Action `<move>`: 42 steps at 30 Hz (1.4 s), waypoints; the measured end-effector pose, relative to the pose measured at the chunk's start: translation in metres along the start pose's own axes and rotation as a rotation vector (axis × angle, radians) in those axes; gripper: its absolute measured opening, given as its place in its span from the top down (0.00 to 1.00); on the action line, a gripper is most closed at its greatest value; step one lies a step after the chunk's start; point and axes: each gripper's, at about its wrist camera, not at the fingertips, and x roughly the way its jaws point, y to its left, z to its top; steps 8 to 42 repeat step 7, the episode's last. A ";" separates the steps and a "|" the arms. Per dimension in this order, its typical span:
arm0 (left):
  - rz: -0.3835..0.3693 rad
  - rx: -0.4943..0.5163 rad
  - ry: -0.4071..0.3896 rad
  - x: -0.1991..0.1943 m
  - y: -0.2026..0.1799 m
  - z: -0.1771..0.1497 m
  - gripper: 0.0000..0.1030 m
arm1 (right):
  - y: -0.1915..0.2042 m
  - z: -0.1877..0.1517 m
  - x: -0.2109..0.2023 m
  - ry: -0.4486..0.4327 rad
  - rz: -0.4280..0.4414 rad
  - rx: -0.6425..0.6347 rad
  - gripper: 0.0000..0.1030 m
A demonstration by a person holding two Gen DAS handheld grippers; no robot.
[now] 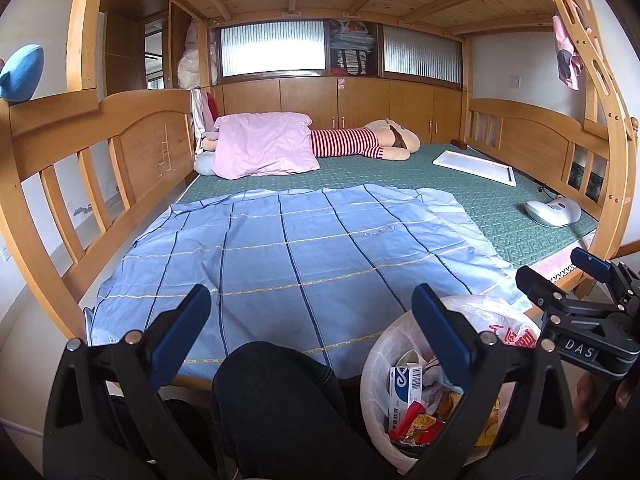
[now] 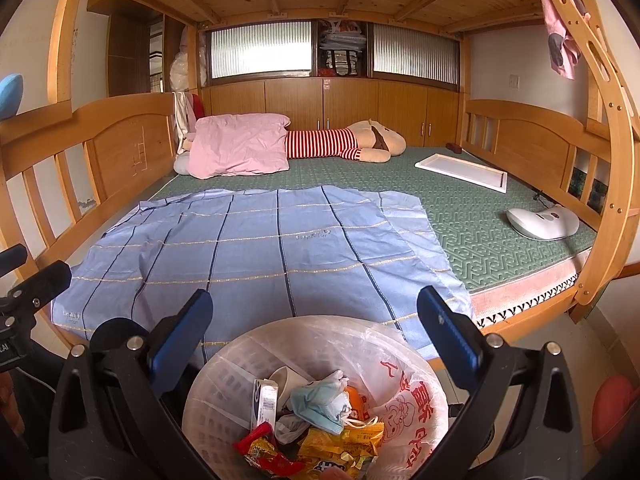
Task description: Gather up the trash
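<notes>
A white basket bin (image 2: 224,392) lined with a clear plastic bag stands on the floor at the foot of the bed. It holds trash: a blue-white medicine box (image 2: 264,400), a blue face mask (image 2: 320,400), yellow and red snack wrappers (image 2: 340,440). My right gripper (image 2: 316,340) is open and empty just above the bin. My left gripper (image 1: 312,332) is open and empty to the left of the bin (image 1: 384,344), over a dark-trousered knee (image 1: 272,392). The right gripper also shows in the left wrist view (image 1: 560,280).
A blue striped sheet (image 2: 248,256) lies on a green mat (image 2: 480,224) in a wooden bunk bed (image 2: 532,132). A pink pillow (image 2: 240,144), a plush toy (image 2: 360,140), a white board (image 2: 460,170) and a white device (image 2: 544,222) lie further back. A red object (image 2: 612,408) sits on the floor at right.
</notes>
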 end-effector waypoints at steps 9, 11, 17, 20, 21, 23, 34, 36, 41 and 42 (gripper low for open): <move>0.022 -0.005 0.035 0.009 0.003 -0.004 0.03 | -0.004 -0.001 0.005 0.017 0.002 0.013 0.03; 0.022 -0.005 0.035 0.009 0.003 -0.004 0.03 | -0.004 -0.001 0.005 0.017 0.002 0.013 0.03; 0.022 -0.005 0.035 0.009 0.003 -0.004 0.03 | -0.004 -0.001 0.005 0.017 0.002 0.013 0.03; 0.022 -0.005 0.035 0.009 0.003 -0.004 0.03 | -0.004 -0.001 0.005 0.017 0.002 0.013 0.03; 0.022 -0.005 0.035 0.009 0.003 -0.004 0.03 | -0.004 -0.001 0.005 0.017 0.002 0.013 0.03; 0.022 -0.005 0.035 0.009 0.003 -0.004 0.03 | -0.004 -0.001 0.005 0.017 0.002 0.013 0.03; 0.022 -0.005 0.035 0.009 0.003 -0.004 0.03 | -0.004 -0.001 0.005 0.017 0.002 0.013 0.03; 0.022 -0.005 0.035 0.009 0.003 -0.004 0.03 | -0.004 -0.001 0.005 0.017 0.002 0.013 0.03; 0.022 -0.005 0.035 0.009 0.003 -0.004 0.03 | -0.004 -0.001 0.005 0.017 0.002 0.013 0.03; 0.022 -0.005 0.035 0.009 0.003 -0.004 0.03 | -0.004 -0.001 0.005 0.017 0.002 0.013 0.03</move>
